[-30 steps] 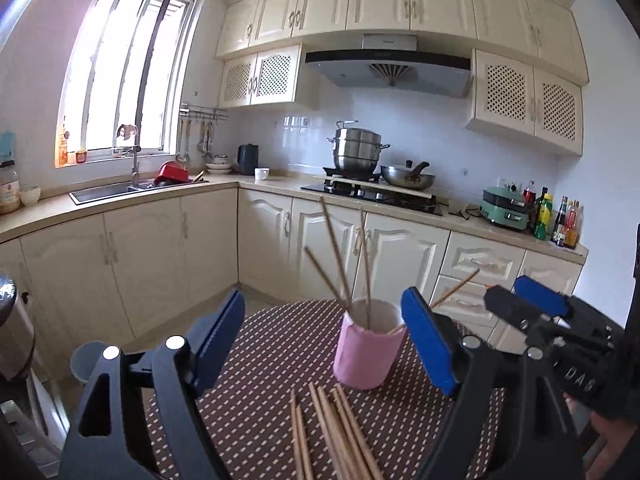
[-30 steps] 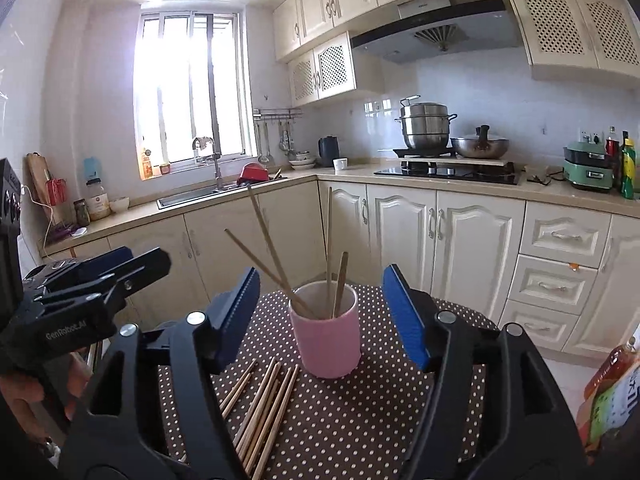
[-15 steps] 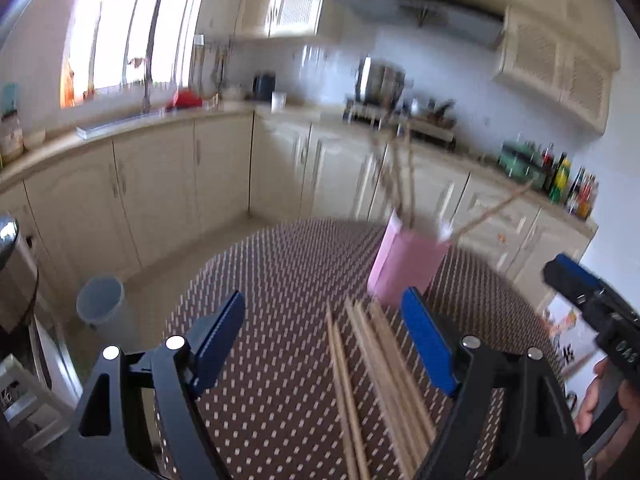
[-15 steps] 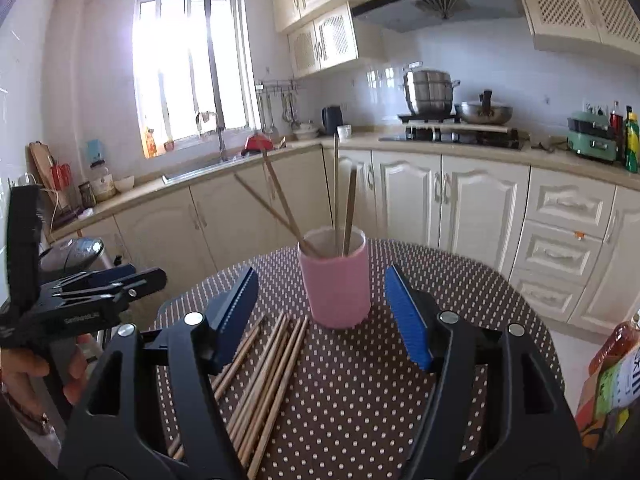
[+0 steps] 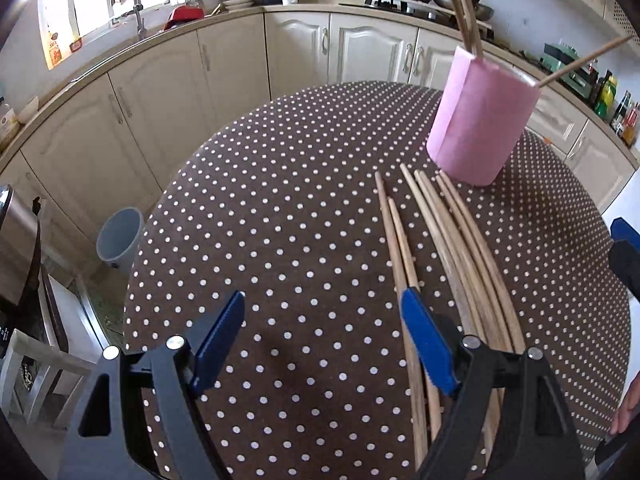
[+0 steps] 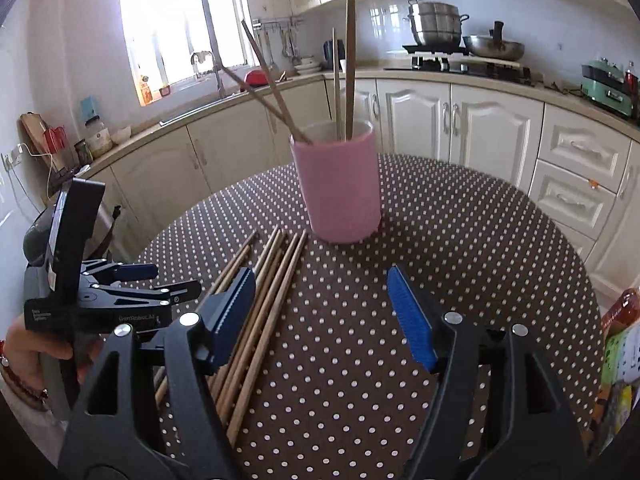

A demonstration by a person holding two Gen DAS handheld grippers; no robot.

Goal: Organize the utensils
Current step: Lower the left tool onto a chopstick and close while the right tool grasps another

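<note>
A pink cup (image 5: 482, 118) (image 6: 338, 184) stands on a round brown polka-dot table (image 5: 280, 200) (image 6: 460, 248) and holds several wooden chopsticks. Several more chopsticks (image 5: 448, 248) (image 6: 264, 292) lie flat in a bundle in front of the cup. My left gripper (image 5: 322, 334) is open and empty, low over the table, its right finger over the near ends of the chopsticks. My right gripper (image 6: 322, 310) is open and empty, above the table to the right of the bundle. The left gripper also shows in the right wrist view (image 6: 132, 280).
Cream kitchen cabinets and a counter with sink, stove and pots run behind the table. A grey bin (image 5: 120, 240) stands on the floor at the left. Bottles and packets (image 6: 620, 344) sit by the table's right edge.
My left gripper has tilted down and dropped close over the loose chopsticks. My right gripper has lowered and come closer to the cup and table. Both stay open.
</note>
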